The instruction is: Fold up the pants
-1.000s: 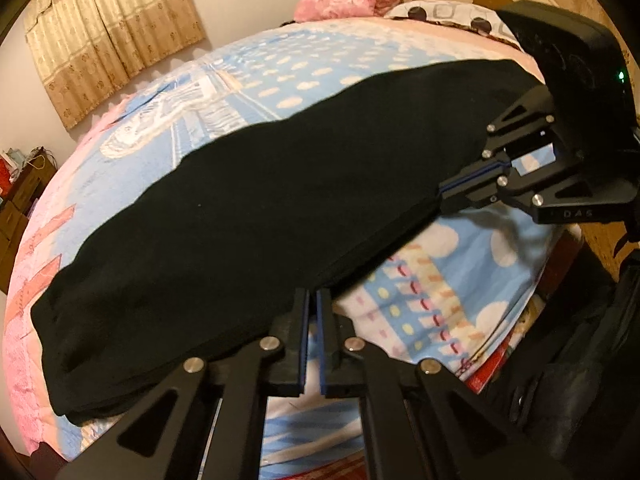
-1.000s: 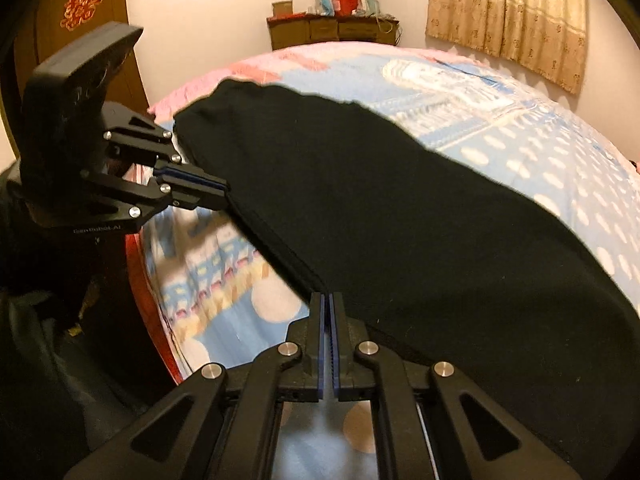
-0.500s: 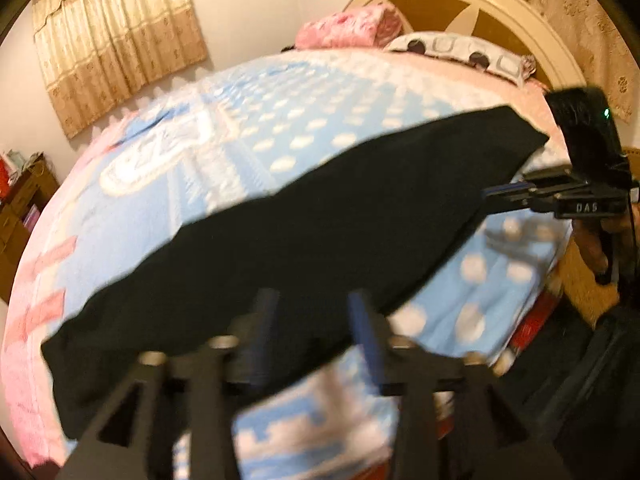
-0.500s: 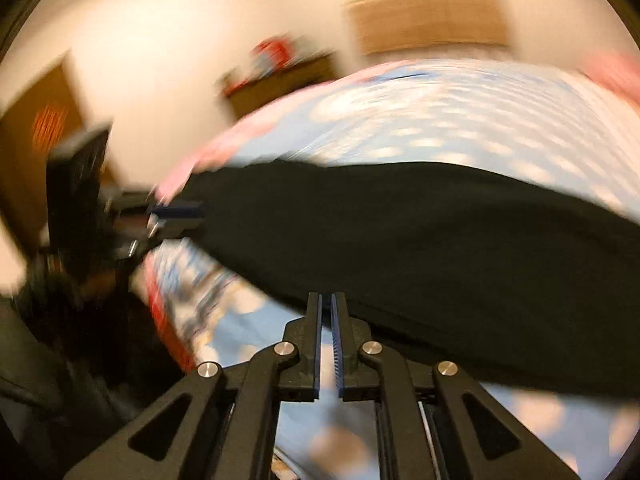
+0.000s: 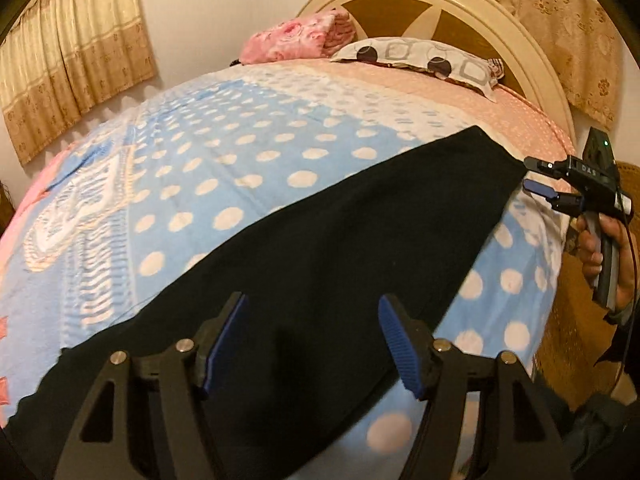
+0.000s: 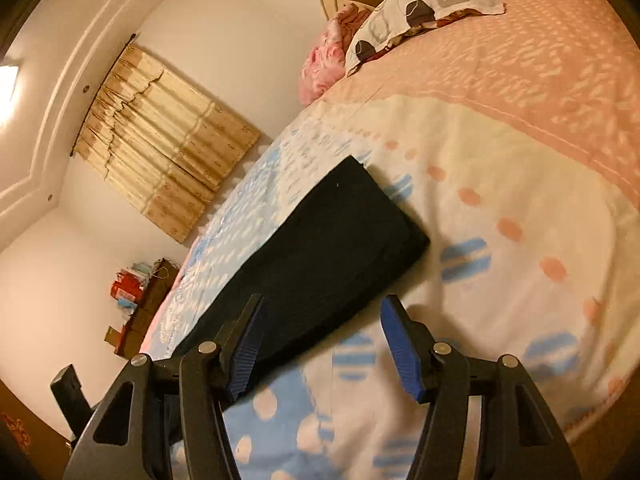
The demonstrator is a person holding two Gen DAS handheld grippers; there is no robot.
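Long black fabric pants (image 5: 320, 248) lie flat across polka-dot blue blanket (image 5: 224, 168), looks like folded lengthwise, can't be sure. Left gripper (image 5: 312, 340) wide, empty, at 6 o'clock. Right gripper (image 6: 320, 344) wide, empty. Crosswise folds left.

We count one pair of black pants (image 5: 320, 264) laid long across one bed blanket (image 5: 224, 160), and two grippers: the left gripper (image 5: 314, 344) and the right gripper (image 6: 320, 348), each with two blue-padded fingers spread apart, four fingers in all. At the head of the bed we see one patterned pillow (image 5: 424, 58), one pink folded quilt (image 5: 296, 38) and one round headboard (image 5: 460, 12); on the walls two curtains show, one in the left corner (image 5: 72, 52) and one behind the headboard (image 5: 568, 28)
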